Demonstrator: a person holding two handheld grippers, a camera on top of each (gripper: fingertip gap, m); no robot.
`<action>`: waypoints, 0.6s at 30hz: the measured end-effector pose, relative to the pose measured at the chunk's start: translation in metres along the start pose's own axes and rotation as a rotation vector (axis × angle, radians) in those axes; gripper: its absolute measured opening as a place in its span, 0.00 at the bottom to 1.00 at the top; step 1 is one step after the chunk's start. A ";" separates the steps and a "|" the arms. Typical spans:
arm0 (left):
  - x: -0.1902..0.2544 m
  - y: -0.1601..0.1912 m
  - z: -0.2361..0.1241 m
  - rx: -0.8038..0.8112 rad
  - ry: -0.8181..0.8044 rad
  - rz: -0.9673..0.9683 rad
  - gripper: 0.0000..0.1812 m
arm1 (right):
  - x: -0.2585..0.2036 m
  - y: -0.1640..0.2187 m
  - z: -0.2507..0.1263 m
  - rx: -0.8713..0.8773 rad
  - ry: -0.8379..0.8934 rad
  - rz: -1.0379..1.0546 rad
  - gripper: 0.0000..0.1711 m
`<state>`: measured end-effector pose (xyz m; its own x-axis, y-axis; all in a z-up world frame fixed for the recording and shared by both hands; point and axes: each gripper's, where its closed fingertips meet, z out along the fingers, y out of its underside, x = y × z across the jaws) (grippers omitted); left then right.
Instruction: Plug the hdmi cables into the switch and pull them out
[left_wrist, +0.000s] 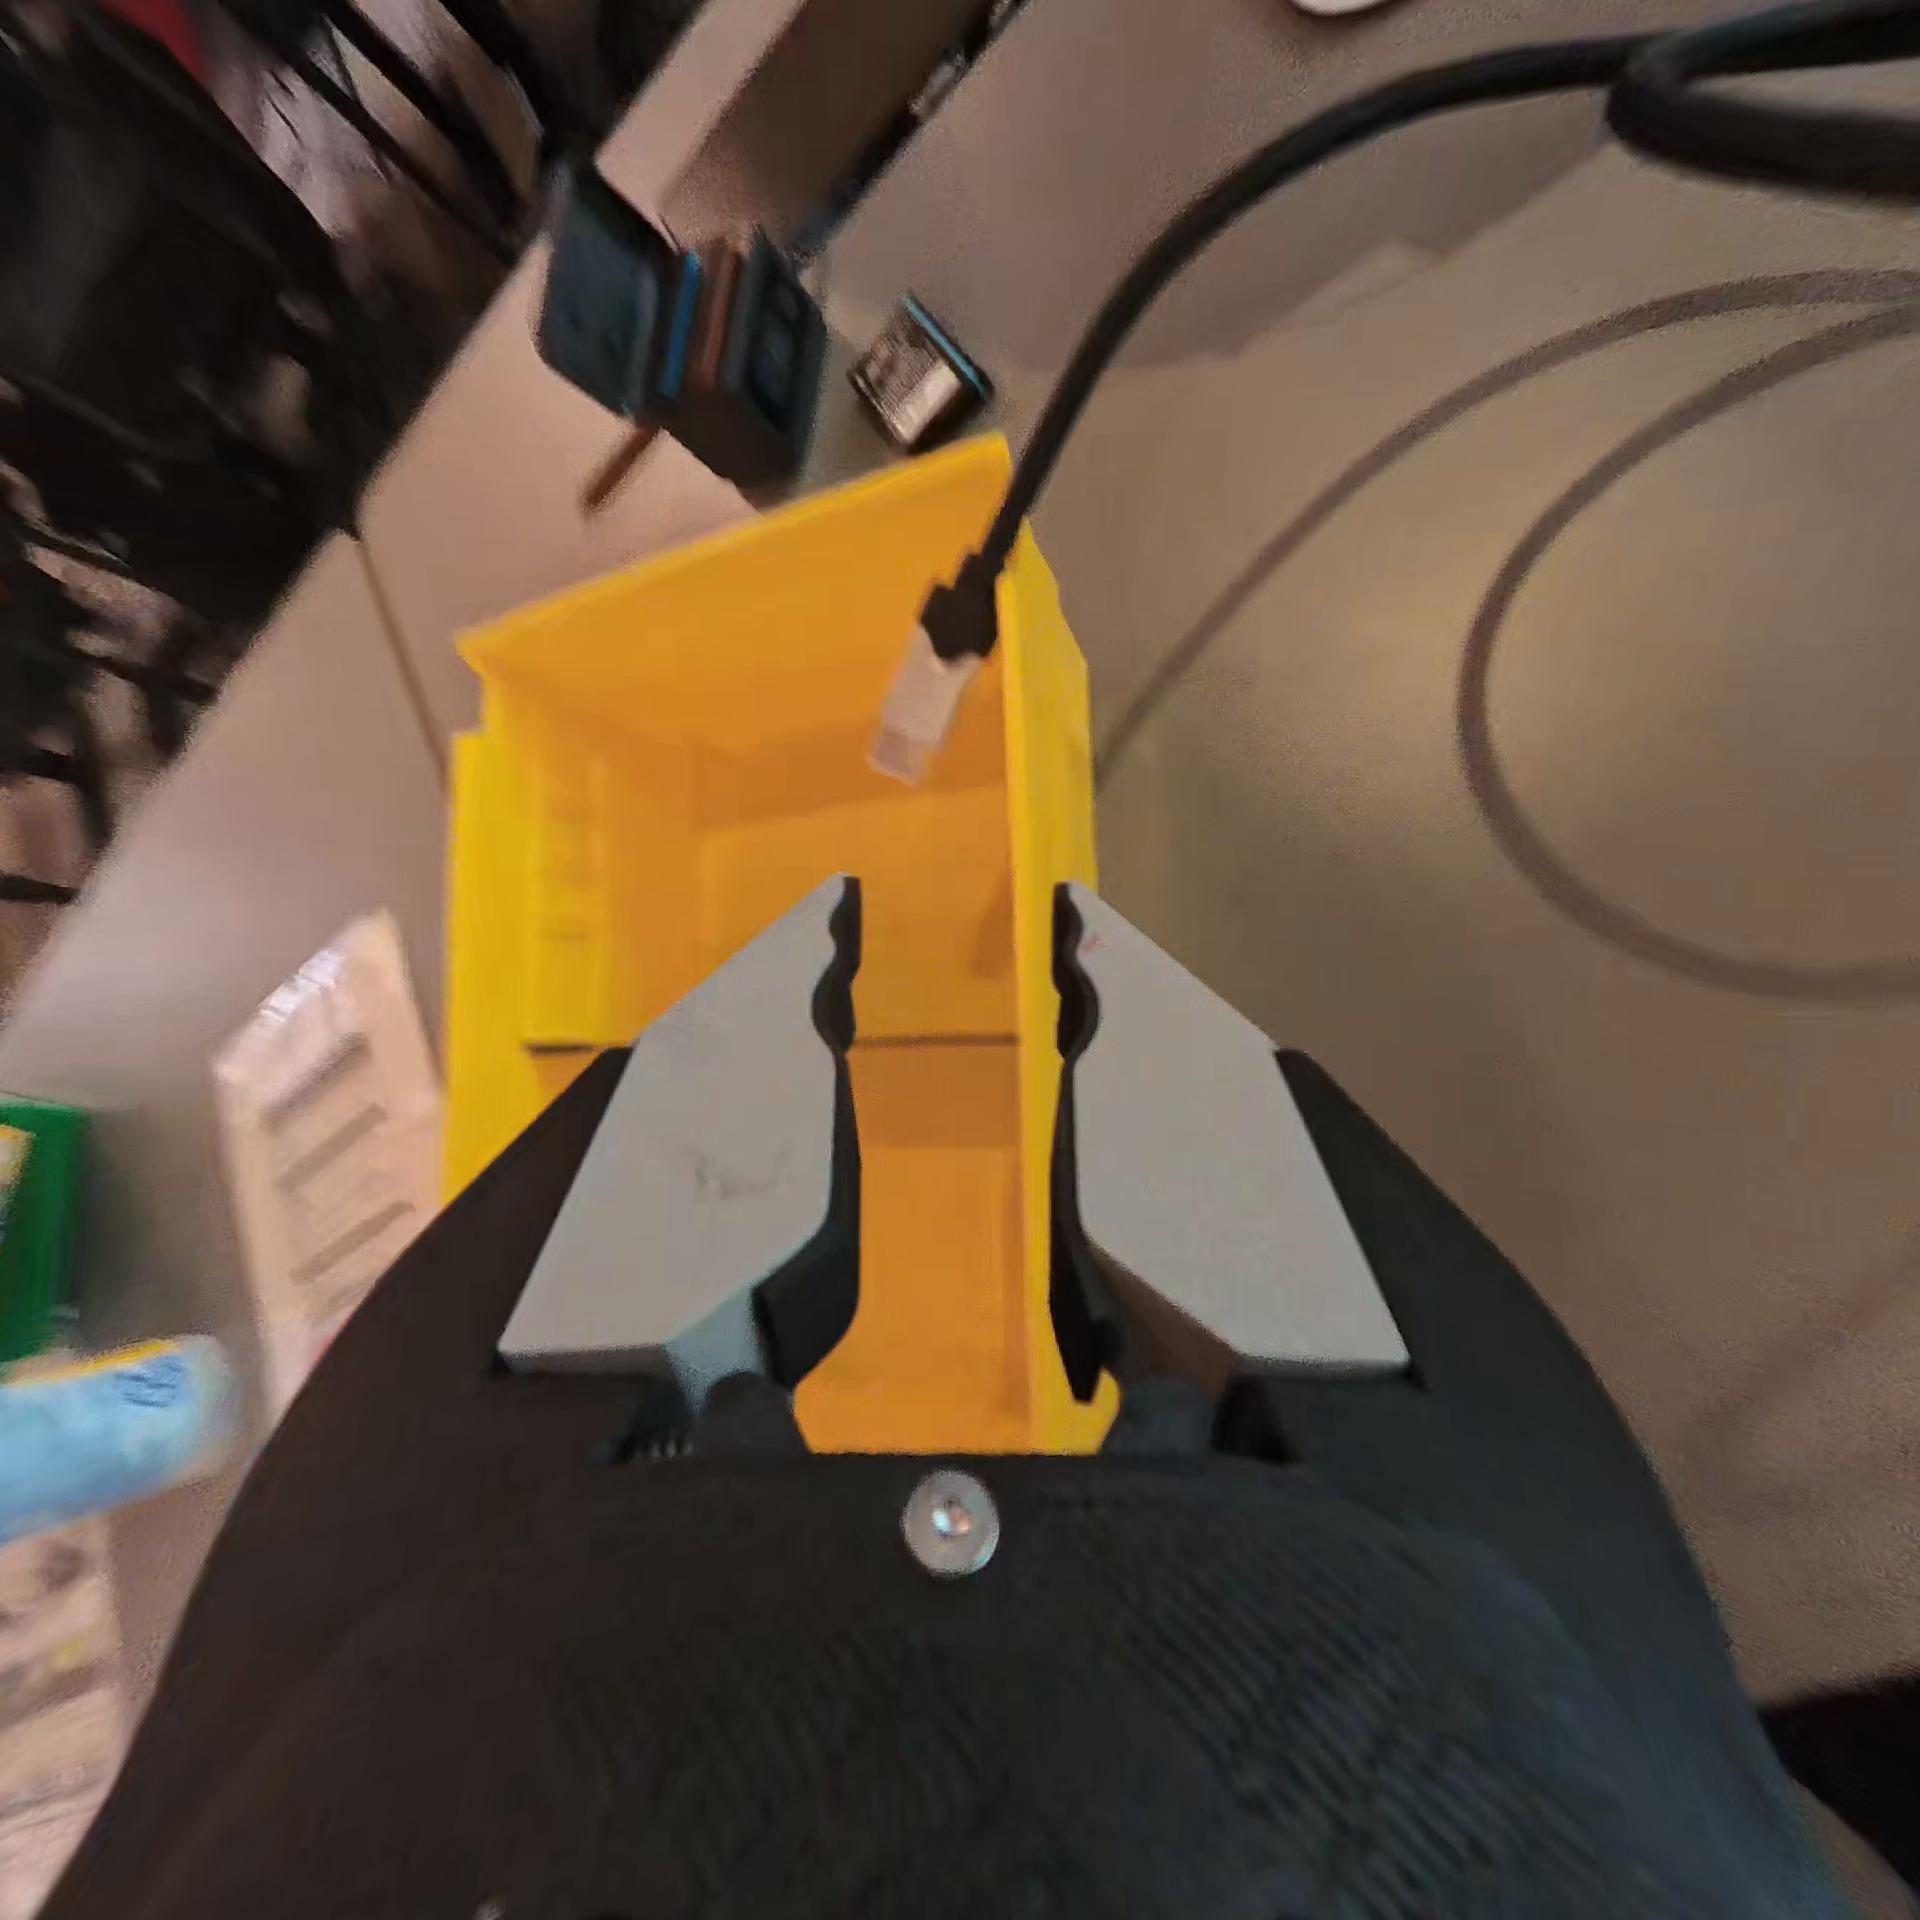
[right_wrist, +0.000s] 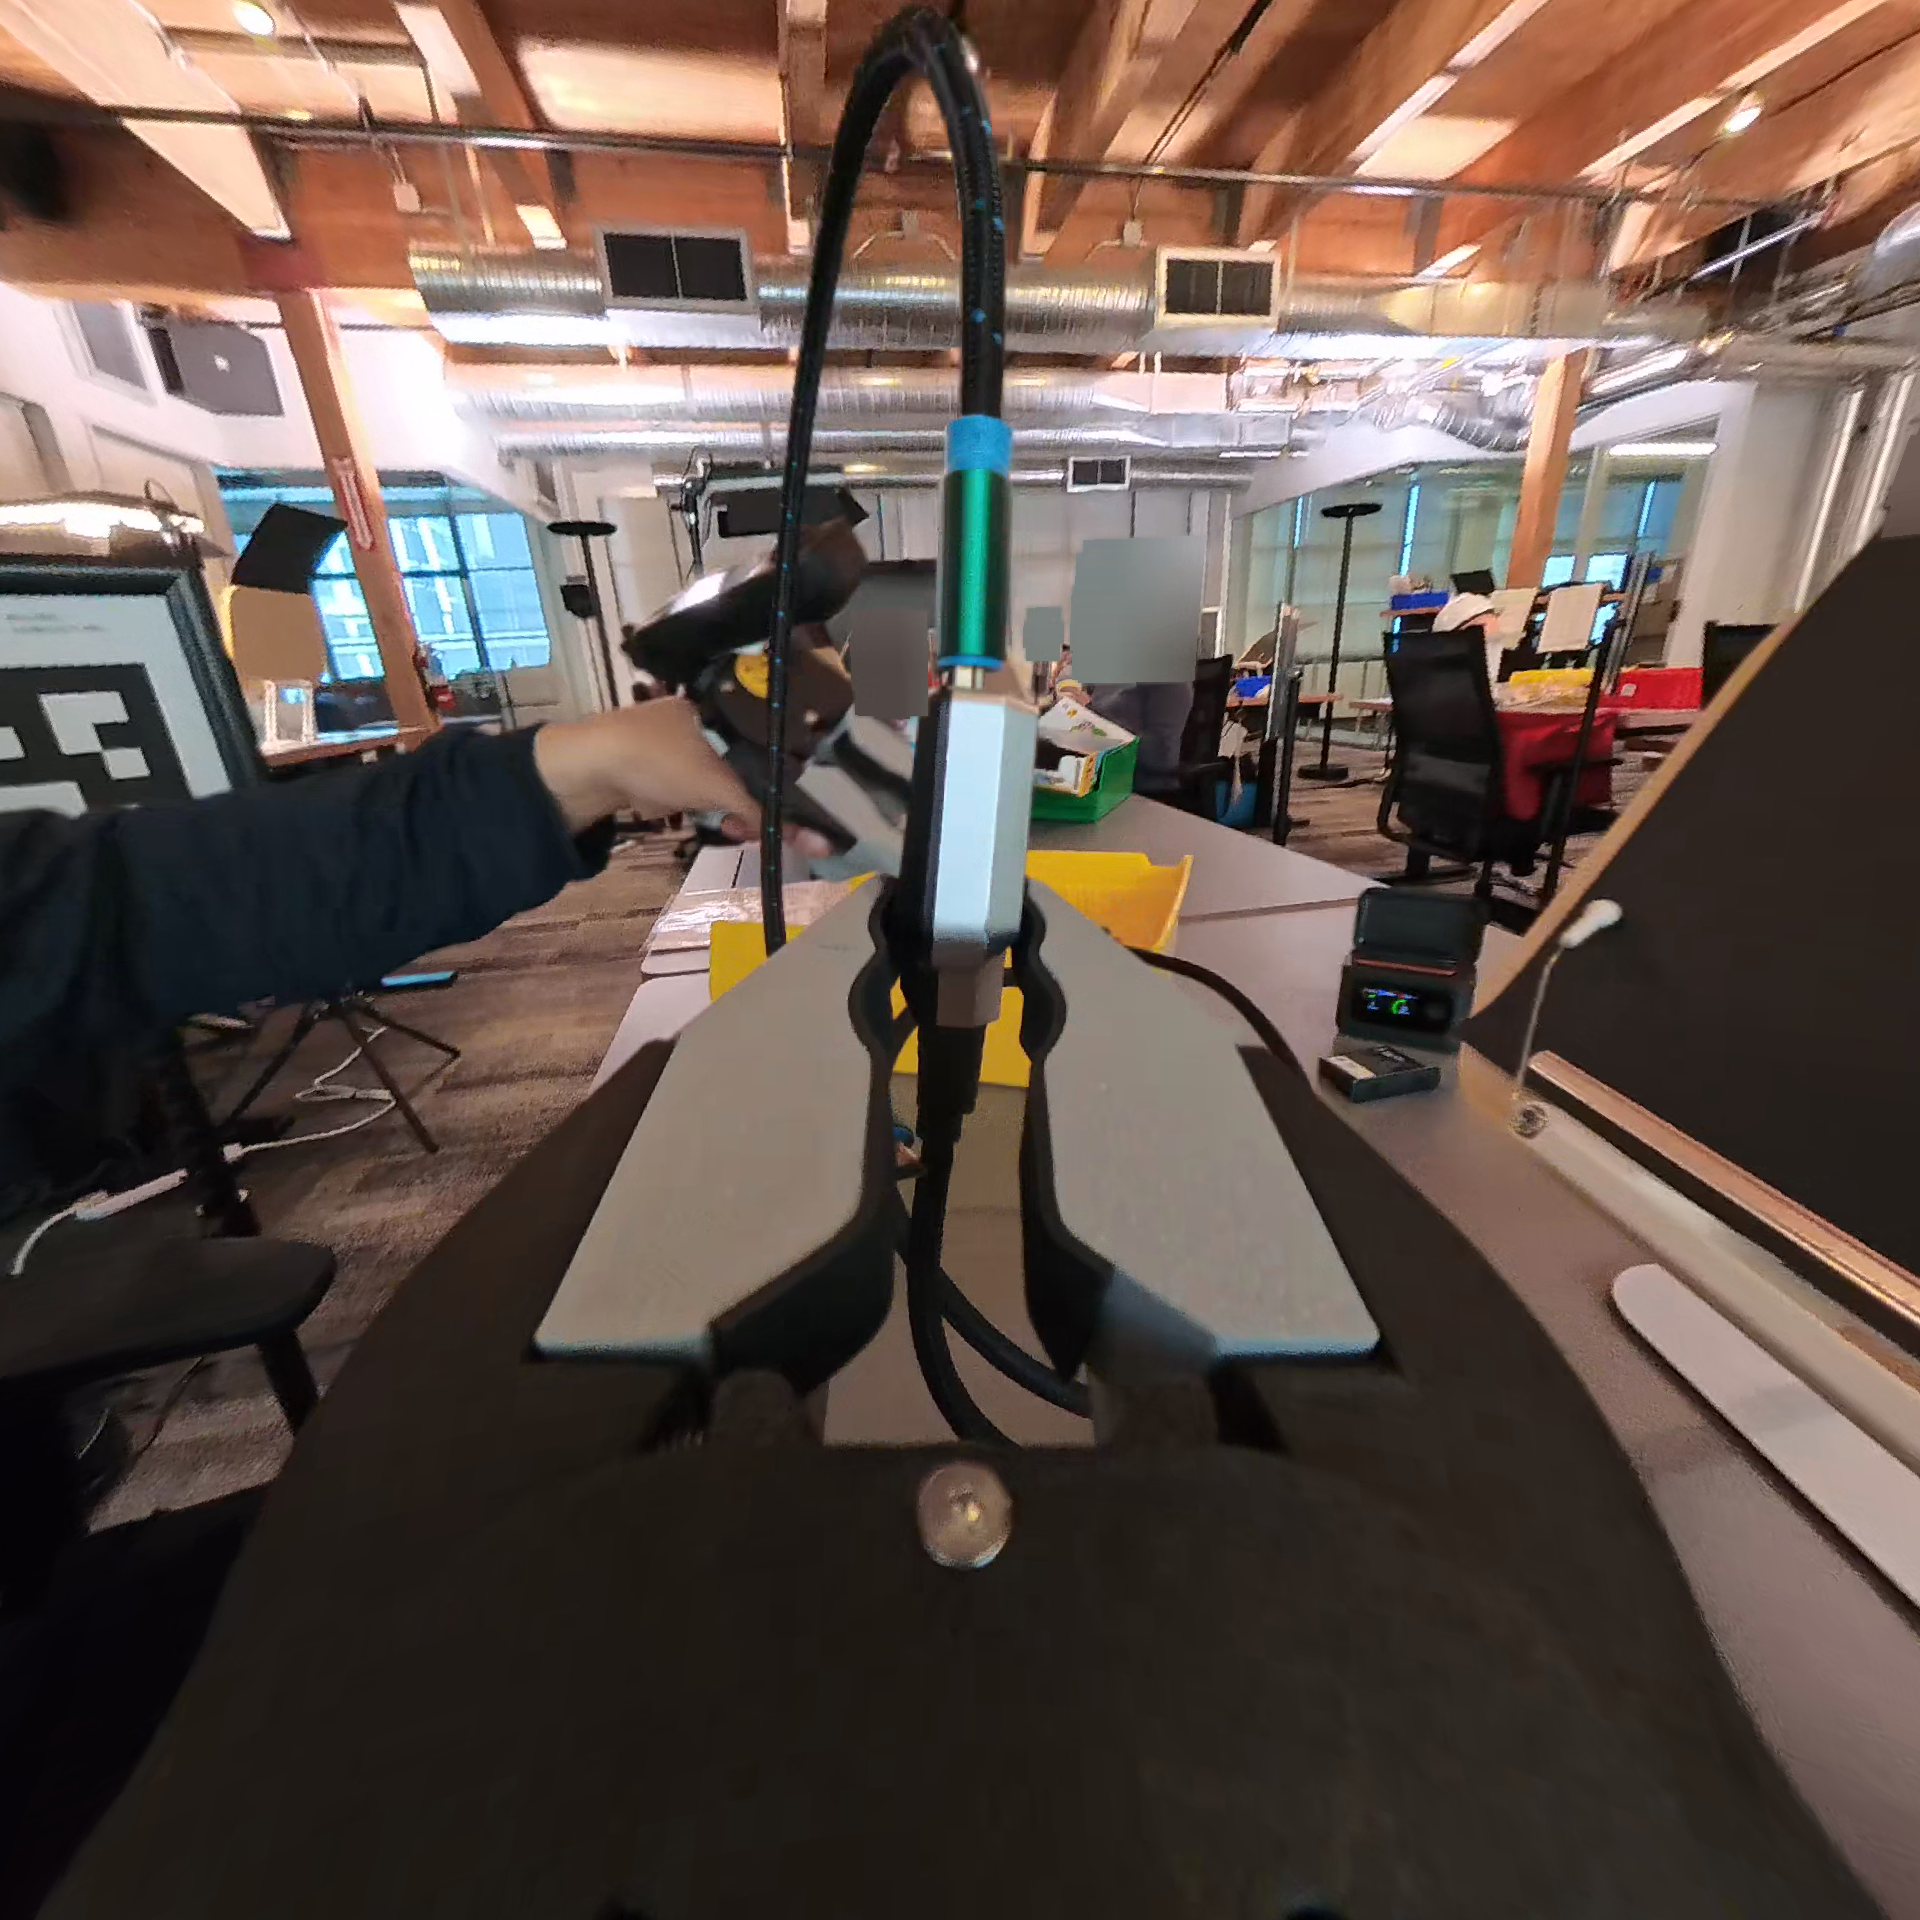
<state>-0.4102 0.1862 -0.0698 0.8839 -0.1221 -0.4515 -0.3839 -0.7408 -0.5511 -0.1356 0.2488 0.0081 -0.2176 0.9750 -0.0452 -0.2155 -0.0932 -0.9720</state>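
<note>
Switch (right_wrist: 977, 821), silver, stands upright clamped in my right gripper (right_wrist: 956, 935) with a green-barrelled cable (right_wrist: 971, 561) plugged on top; my left gripper (left_wrist: 956, 904) hangs open over the yellow bin (left_wrist: 748, 727); beyond, a loose black cable plug (left_wrist: 920, 696) dangles, which I judge must be grasped next.

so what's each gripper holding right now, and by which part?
The right gripper clamps the silver switch by its lower end, green-plugged cable on top. The left gripper is open over the yellow bin, holding nothing.

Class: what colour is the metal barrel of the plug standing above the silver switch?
Green, with blue bands at each end. The plug barrel shows best in the right wrist view.
</note>
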 end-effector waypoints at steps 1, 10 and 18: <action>-0.006 -0.009 0.005 -0.009 -0.033 0.048 0.22 | -0.001 0.002 0.002 -0.009 -0.007 0.001 0.10; -0.024 -0.033 0.052 -0.127 0.484 -0.167 0.27 | 0.004 0.007 0.000 -0.016 -0.011 0.026 0.10; 0.002 -0.012 0.076 -0.175 0.809 -0.289 0.09 | 0.007 0.010 0.001 -0.029 -0.015 0.040 0.10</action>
<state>-0.4237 0.2452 -0.1175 0.8842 -0.2954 0.3618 -0.1275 -0.8978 -0.4215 -0.1406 0.2545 -0.0020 -0.2399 0.9674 -0.0811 -0.1783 -0.1260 -0.9759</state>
